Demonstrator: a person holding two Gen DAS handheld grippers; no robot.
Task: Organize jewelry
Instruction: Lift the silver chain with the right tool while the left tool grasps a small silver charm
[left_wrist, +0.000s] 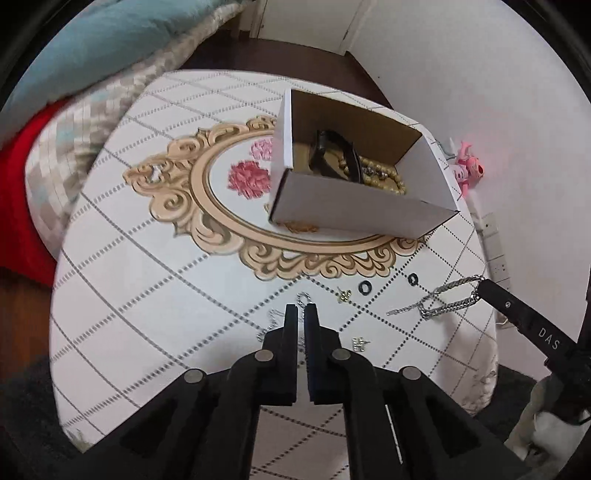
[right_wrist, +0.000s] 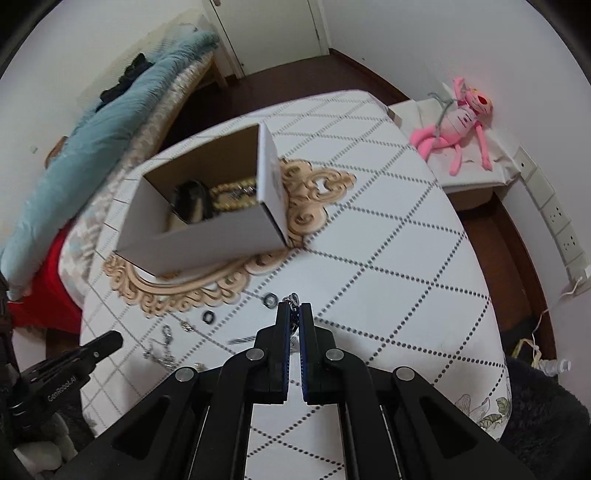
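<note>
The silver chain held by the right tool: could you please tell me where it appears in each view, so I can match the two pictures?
Left wrist view: the silver chain hangs at lower right, pinched at the tip of the right tool.
Right wrist view: only a few links of the chain peek out between the tool's tips, at lower centre.
Shared landmark: the open cardboard box of jewelry on the table.

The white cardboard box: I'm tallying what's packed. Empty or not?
Not empty. The white cardboard box is open-topped and holds tan beads and a black item.
</note>
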